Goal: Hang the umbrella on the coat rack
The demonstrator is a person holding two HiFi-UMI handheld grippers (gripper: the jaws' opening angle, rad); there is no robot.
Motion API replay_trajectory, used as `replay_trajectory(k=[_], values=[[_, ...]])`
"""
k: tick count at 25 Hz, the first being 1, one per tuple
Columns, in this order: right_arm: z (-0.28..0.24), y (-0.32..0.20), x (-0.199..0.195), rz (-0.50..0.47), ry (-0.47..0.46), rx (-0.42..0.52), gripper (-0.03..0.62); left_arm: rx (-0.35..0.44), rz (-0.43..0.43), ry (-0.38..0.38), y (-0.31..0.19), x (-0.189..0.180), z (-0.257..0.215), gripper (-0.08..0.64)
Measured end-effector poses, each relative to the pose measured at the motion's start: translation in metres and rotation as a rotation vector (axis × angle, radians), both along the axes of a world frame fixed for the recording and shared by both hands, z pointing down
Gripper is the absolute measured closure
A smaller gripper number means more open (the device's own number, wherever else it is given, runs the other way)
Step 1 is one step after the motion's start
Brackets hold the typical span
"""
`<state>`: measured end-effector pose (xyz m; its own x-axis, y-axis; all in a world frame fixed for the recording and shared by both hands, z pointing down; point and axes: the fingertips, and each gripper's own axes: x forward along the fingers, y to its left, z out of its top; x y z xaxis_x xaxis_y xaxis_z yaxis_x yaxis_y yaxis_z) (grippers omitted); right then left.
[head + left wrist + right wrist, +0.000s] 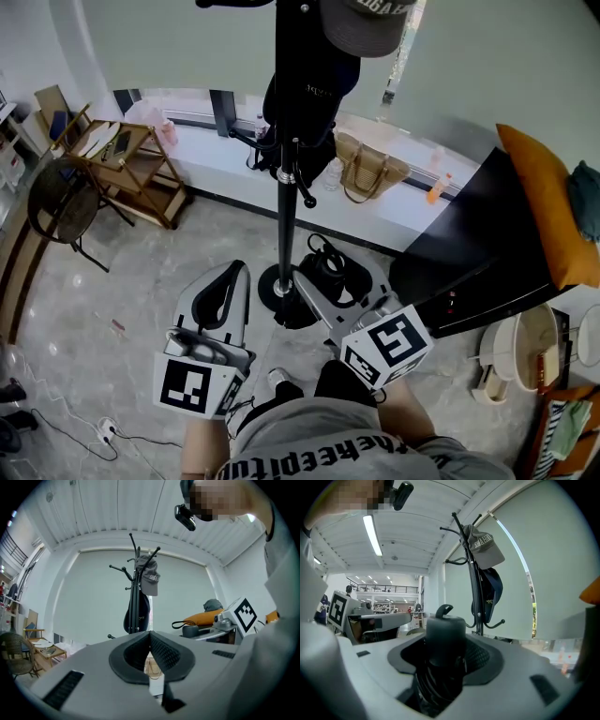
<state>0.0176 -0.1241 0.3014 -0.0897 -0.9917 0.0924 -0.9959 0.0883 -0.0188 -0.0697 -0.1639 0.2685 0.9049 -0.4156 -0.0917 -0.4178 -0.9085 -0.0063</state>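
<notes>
Marble floor [141, 291] carries the coat rack [284, 211] with a cap [367, 24] and dark bag [305, 94] hung on it, right gripper [330, 291] fingers clamping the folded black umbrella [444, 639] near the rack's base, left gripper [150, 645] fingers pressed together, empty.

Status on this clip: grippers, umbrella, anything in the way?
Left gripper shut, empty. Right gripper shut on umbrella, not yet hung. Coat rack ahead; cap and dark bag occupy hooks.

coat rack [284, 216] top cropped (head view), umbrella [445, 637] bottom hidden
</notes>
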Motion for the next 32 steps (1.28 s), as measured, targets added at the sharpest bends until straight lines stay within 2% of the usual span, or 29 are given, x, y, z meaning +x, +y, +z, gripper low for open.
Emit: replay_trajectory(k=[7,24,32], values=[[0.006,-0.012,0.012,-0.038,0.003,-0.021,0.362,-0.008,-0.053,0.001,-0.010,0.006,-0.001,0.545],[0.032,-0.053,0.048,-0.273,0.027,-0.102,0.364,-0.031,-0.275,0.001,-0.037,0.043,0.003,0.545],[0.053,-0.065,0.058,-0.369,0.028,-0.146,0.364,-0.040,-0.353,-0.010,-0.042,0.058,0.012,0.545]])
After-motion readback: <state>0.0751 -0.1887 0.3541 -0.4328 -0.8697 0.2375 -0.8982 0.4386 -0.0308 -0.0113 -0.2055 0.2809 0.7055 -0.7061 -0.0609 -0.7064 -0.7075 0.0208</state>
